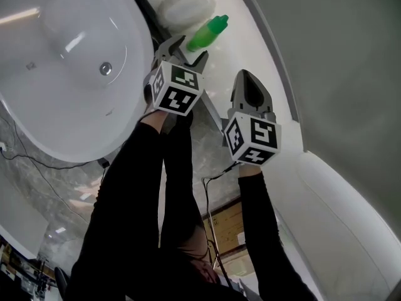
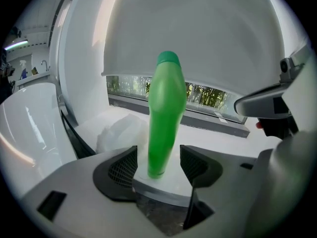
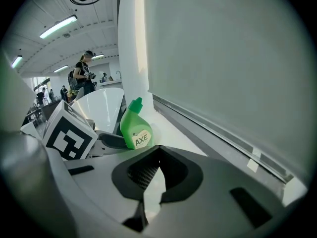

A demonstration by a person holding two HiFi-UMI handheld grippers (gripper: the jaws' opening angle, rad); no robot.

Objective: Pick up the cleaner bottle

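The cleaner bottle (image 1: pixel 208 32) is bright green with a green cap and stands on a white ledge (image 1: pixel 250 49) behind the bathtub. In the left gripper view the bottle (image 2: pixel 165 118) rises upright straight ahead, its base between the two dark pads (image 2: pixel 120 170). My left gripper (image 1: pixel 191 47) (image 2: pixel 157 166) is open, with a gap showing on each side of the bottle. To the right, my right gripper (image 1: pixel 246 75) (image 3: pixel 151 175) is shut and empty, a little short of the bottle (image 3: pixel 135 128), whose label faces it.
A white bathtub (image 1: pixel 62 55) fills the left. A crumpled white bag or cloth (image 1: pixel 185 5) (image 2: pixel 119 133) lies just behind the bottle. A window frame (image 2: pixel 208 118) and a pale wall close the ledge's far side. People (image 3: pixel 84 76) stand far off.
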